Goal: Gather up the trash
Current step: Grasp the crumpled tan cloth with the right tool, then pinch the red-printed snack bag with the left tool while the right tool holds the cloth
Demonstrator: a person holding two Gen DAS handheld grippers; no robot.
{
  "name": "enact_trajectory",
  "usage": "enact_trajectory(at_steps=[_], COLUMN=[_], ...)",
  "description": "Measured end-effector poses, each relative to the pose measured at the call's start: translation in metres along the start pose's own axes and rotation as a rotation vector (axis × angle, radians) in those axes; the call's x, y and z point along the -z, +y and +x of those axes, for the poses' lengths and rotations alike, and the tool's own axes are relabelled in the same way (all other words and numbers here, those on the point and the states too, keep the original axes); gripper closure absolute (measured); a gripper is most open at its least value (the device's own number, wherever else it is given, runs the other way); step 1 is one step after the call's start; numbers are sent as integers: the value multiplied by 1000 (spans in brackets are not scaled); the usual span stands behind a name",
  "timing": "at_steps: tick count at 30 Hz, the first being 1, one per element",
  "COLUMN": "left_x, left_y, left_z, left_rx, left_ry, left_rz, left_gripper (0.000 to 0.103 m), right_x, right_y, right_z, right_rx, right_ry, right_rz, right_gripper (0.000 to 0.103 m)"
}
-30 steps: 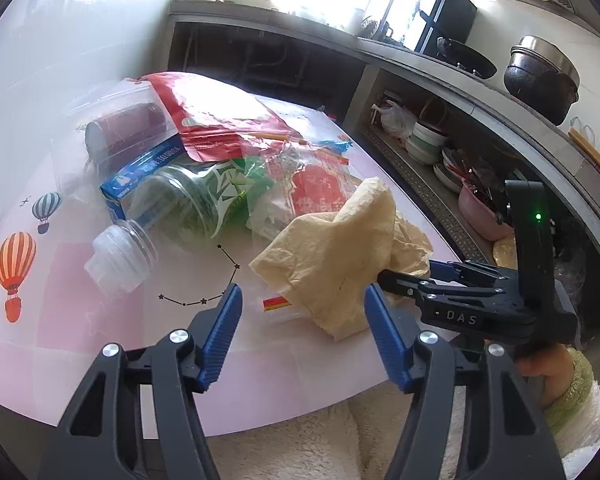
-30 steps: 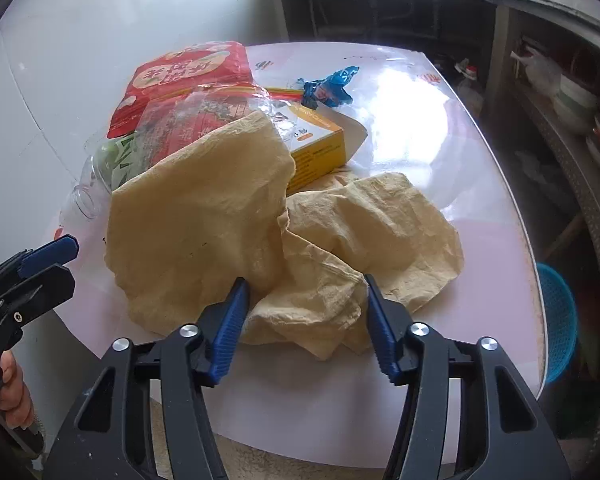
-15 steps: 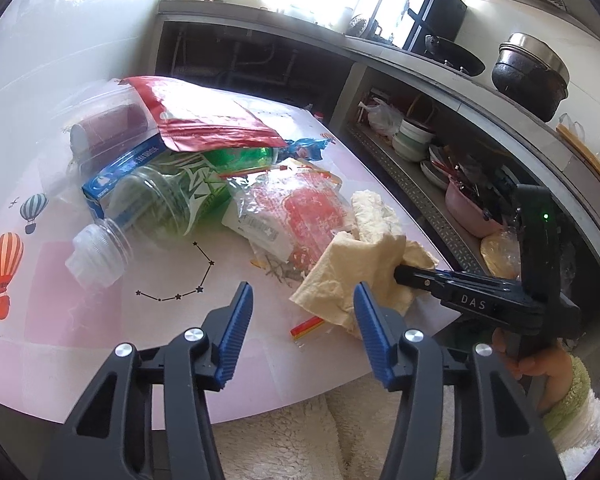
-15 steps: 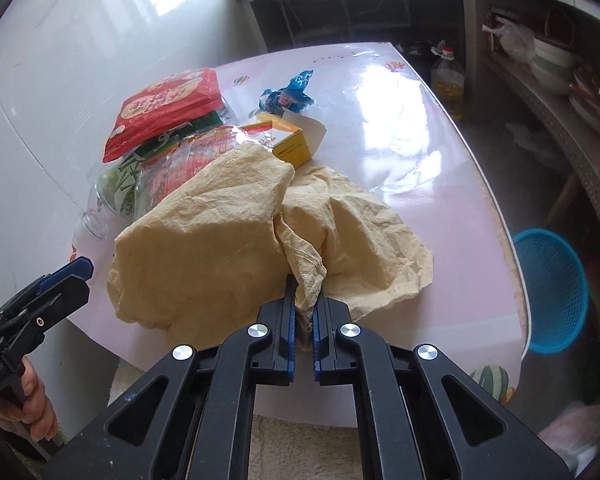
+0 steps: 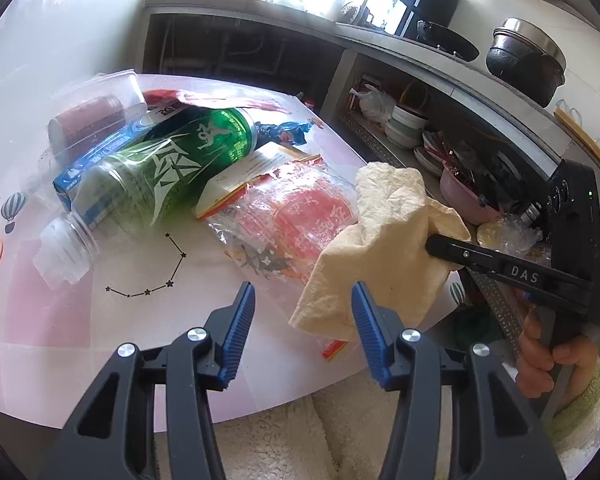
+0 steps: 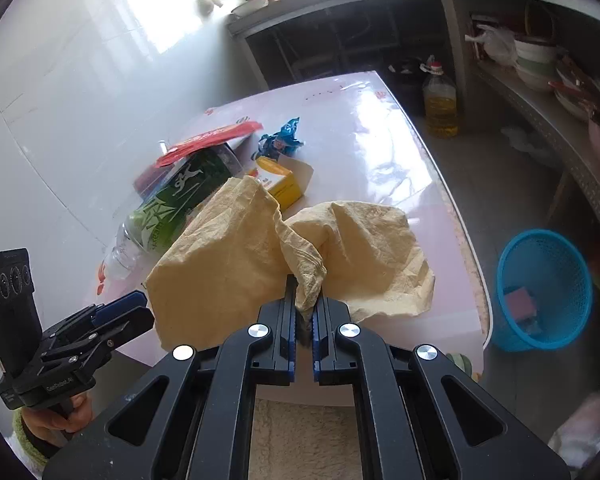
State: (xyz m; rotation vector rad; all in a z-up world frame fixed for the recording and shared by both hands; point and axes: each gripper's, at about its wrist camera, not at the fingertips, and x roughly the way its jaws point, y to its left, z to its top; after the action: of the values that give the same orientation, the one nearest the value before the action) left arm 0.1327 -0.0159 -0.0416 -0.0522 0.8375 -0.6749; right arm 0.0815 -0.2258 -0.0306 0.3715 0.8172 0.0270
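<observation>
- Paper (image 6: 236, 264), yellow and crumpled, is pinched at a gathered fold between the closed jaws of the right gripper (image 6: 305, 312); the rest of the sheet drapes on the near edge of the pink table (image 6: 384, 136).
- Left gripper (image 5: 303, 330) hovers over the near table edge with jaws partly apart and nothing between them; they have just been closing a little.
- Bottle (image 5: 168, 176), green-labelled and clear, lies on its side, cap end toward the near left.
- Clear wrapper (image 5: 296, 216) with red print lies just beside the bottle, its near corner under the paper.
- Yellow box (image 6: 280, 178) and blue wrapper (image 6: 282, 138) lie behind the paper.
- Blue basket (image 6: 544, 292) stands on the floor to the right of the table, a pink item inside.
</observation>
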Motion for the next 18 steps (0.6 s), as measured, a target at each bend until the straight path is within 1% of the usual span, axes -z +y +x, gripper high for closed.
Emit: enact_trajectory(at_steps=[8, 11, 14, 18], left_x=[-3, -7, -13, -17], left_y=[2, 4, 8, 12], left_z=[2, 6, 11, 13], left_rx=[-15, -49, -79, -101], left_ry=[-3, 7, 13, 13], left_rz=[-3, -10, -18, -28], left_gripper=[54, 55, 58, 58], right_x=[6, 7, 6, 7], right_y=[-8, -7, -8, -11], right_z=[1, -2, -3, -3], right_rx=[11, 8, 7, 7], right_ry=[11, 3, 0, 3], right_rz=[18, 11, 8, 11], right_gripper=[98, 98, 98, 98])
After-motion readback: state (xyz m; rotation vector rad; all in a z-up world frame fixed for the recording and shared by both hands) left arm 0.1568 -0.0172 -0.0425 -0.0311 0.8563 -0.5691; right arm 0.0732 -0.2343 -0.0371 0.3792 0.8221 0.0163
